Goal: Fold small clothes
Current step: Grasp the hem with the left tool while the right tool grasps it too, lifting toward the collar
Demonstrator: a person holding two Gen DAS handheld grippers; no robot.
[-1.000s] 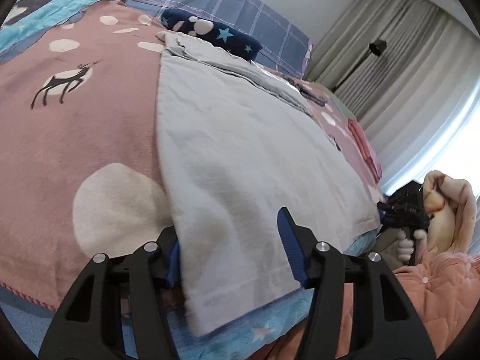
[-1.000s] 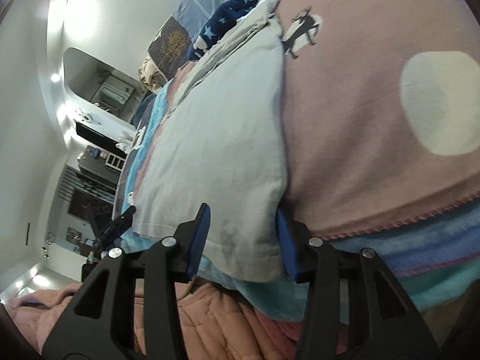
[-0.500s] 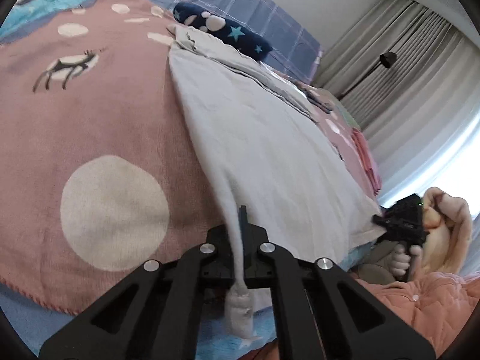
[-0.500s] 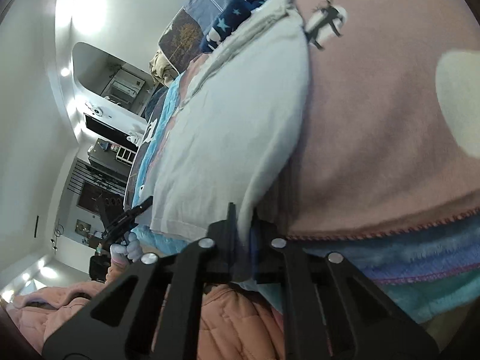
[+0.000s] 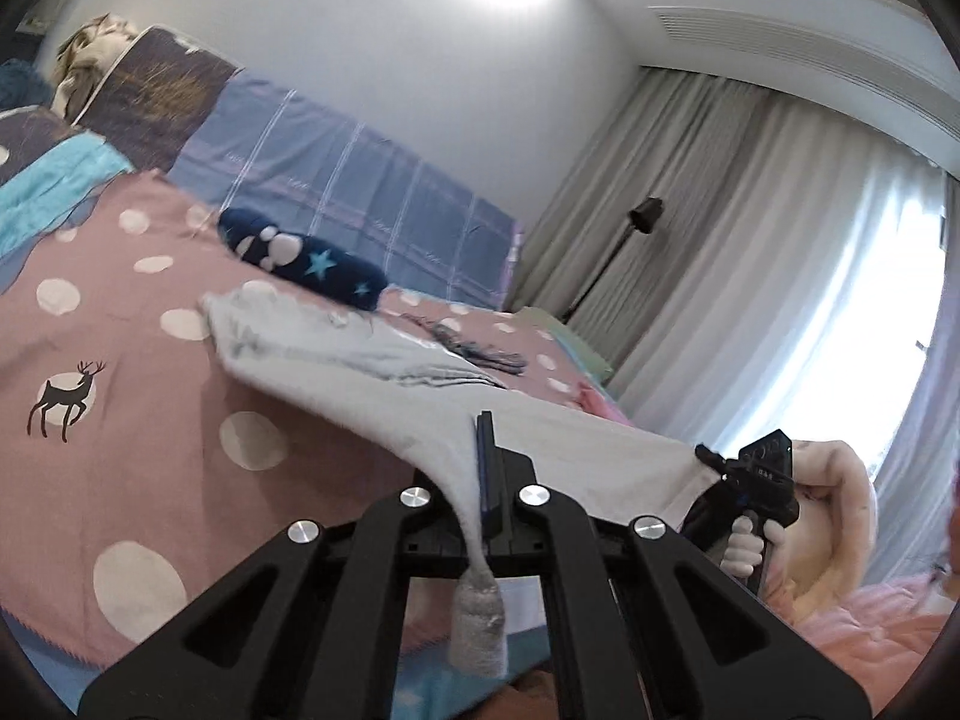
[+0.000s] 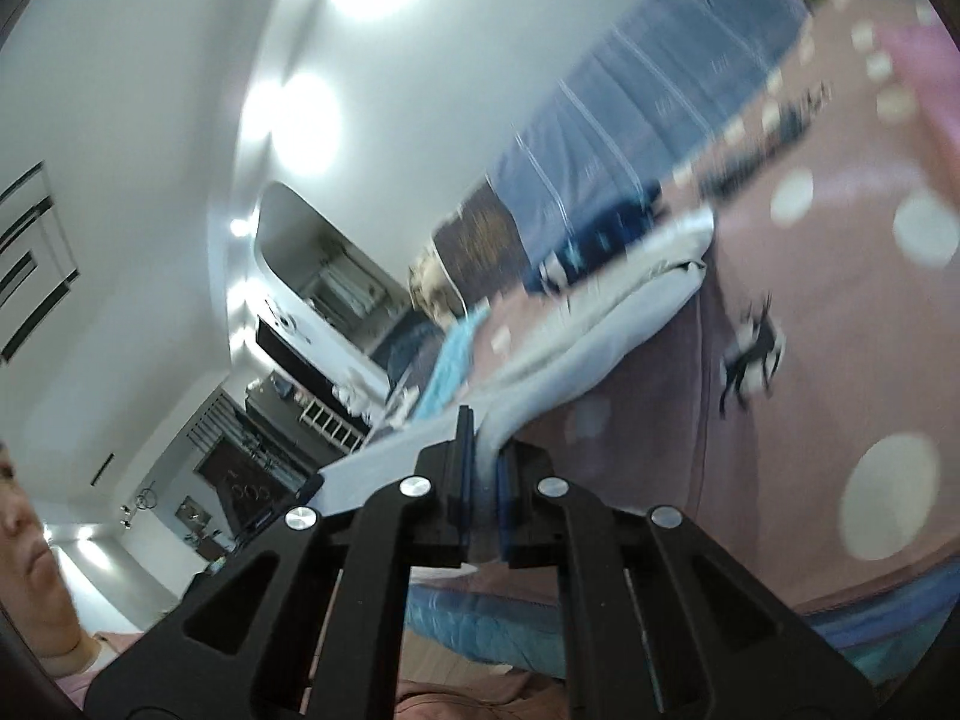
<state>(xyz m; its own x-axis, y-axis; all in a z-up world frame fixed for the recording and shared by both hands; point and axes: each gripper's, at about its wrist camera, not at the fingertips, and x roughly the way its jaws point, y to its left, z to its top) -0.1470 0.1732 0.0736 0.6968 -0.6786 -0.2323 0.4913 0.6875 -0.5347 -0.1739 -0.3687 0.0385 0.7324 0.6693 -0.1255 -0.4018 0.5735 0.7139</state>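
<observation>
My left tongs and right tongs each pinch a near corner of the grey garment, raised off the bed for folding toward the far edge.

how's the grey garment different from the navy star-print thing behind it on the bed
The grey garment is plain pale grey; the navy piece is dark with stars and white blobs. The grey garment is spread long, its near edge lifted off the pink blanket and pinched by the left gripper and right gripper; the navy piece lies bunched and untouched. Both are soft fabric on the bed.
</observation>
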